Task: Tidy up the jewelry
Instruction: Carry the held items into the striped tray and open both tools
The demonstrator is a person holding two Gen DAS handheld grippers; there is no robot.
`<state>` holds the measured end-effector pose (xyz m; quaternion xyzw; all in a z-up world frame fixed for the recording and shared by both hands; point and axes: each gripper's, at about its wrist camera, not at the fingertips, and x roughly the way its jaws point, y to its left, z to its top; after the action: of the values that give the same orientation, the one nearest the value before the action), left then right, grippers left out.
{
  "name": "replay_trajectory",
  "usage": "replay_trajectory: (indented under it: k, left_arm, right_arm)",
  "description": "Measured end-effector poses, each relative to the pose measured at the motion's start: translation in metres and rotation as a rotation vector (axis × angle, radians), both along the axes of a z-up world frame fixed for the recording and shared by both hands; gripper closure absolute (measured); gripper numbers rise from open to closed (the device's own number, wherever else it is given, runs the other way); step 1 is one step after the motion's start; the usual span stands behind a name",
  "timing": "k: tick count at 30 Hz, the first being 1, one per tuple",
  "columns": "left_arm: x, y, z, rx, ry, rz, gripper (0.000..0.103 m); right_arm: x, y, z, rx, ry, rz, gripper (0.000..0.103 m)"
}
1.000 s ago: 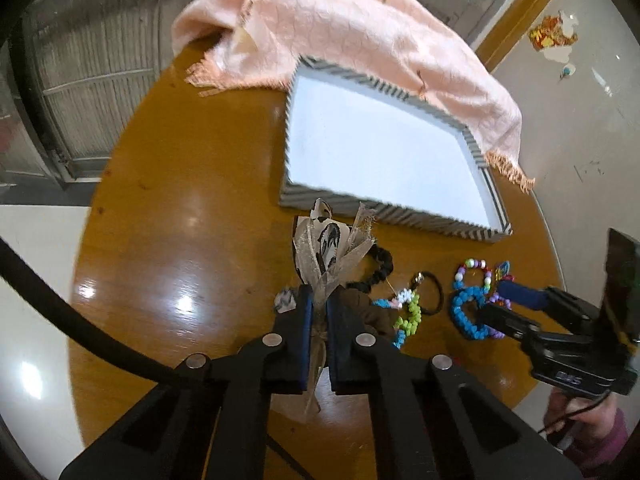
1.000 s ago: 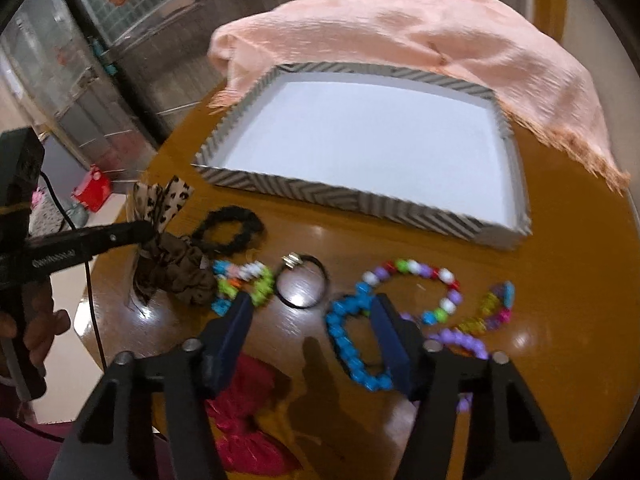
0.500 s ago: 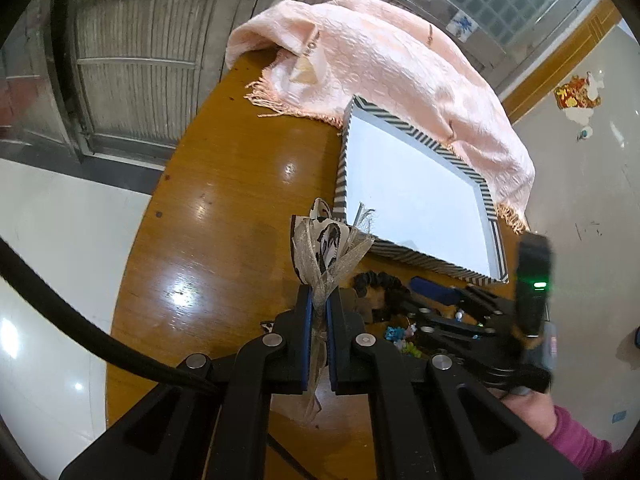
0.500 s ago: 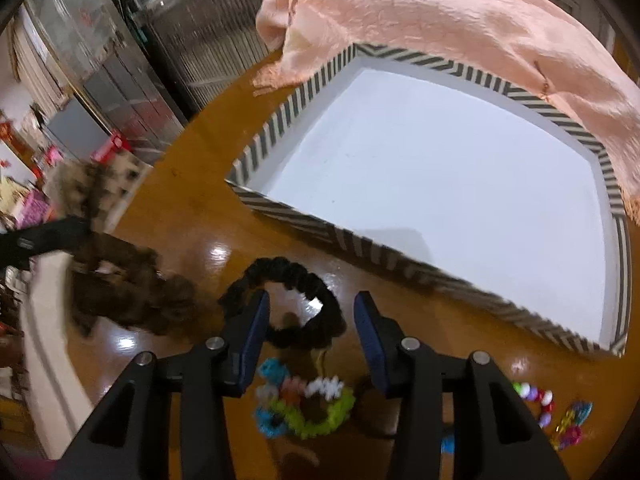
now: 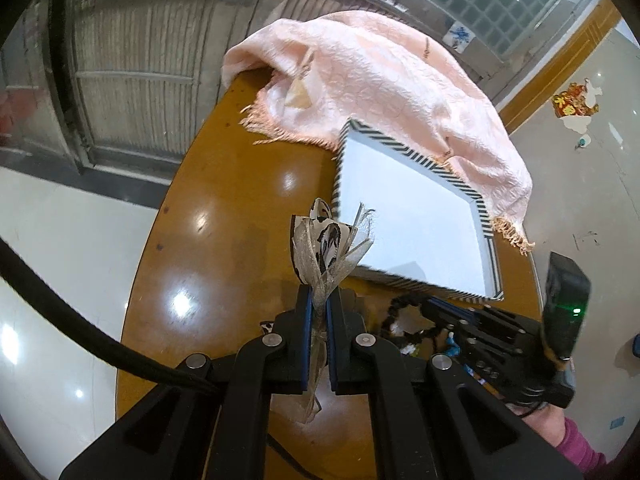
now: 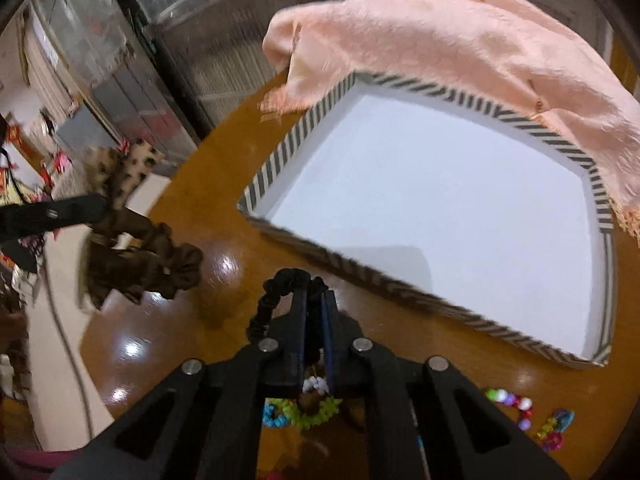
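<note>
2 grippers in view. Left gripper (image 5: 318, 304) is clamped tight on 1 leopard-print bow hair tie (image 5: 328, 244), w/ sheer ribbon strands fanning up past the tips and a tail hanging down btwn the fingers; from the right wrist view the same piece shows at 9 o'clock w/ a brown scrunchie part (image 6: 148, 268) dangling under it, clear of the table. Right gripper (image 6: 314, 304) is closed narrow on 1 black scrunchie (image 6: 276, 292), which loops out to the 10 o'clock side of the fingertips, right at the table surface; can't tell if it's lifted. 1 tray (image 6: 280, 160), white inside w/ black-and-white striped rim, sits at 1–3 o'clock in the right wrist view, nothing in it. Beads left on the table near 6 o'clock: 1 green bead bracelet (image 6: 320, 414), 1 blue bead piece (image 6: 274, 416) just beside it, 1 multicolour bead bracelet (image 6: 510, 402) and 1 small colourful clip (image 6: 556, 428) toward 4 o'clock. 1 peach fringed scarf (image 5: 380, 76) drapes over the tray's far edge at 12 o'clock. Surface: round glossy brown wood table (image 5: 208, 248) w/ bright light glare. Room: pale shiny tile floor, metal shutter and glass-block wall behind.
</note>
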<state>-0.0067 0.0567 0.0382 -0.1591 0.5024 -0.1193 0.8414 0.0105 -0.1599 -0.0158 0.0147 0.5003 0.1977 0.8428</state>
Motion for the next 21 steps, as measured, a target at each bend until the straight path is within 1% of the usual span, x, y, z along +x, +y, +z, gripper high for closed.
replay_trajectory:
  k: [4, 7, 11, 16, 21]
  left_arm:
    - [0.012, -0.014, 0.013, 0.0, -0.032, -0.033, 0.099]
    - [0.025, -0.027, 0.019, 0.005, -0.053, -0.058, 0.099]
    - [0.043, -0.045, 0.024, 0.013, -0.069, -0.083, 0.099]
    - [0.067, -0.066, 0.018, 0.042, -0.066, -0.103, 0.099]
    - [0.087, -0.077, 0.002, 0.039, -0.026, -0.104, 0.099]
  right_arm:
    - [0.002, -0.02, 0.02, 0.047, -0.024, -0.051, 0.096]
    - [0.008, -0.034, 0.03, 0.053, -0.043, -0.09, 0.096]
    - [0.014, -0.048, 0.035, 0.056, -0.049, -0.129, 0.096]
    - [0.026, -0.056, 0.036, 0.051, -0.051, -0.155, 0.096]
    - [0.043, -0.061, 0.024, 0.054, -0.024, -0.167, 0.096]
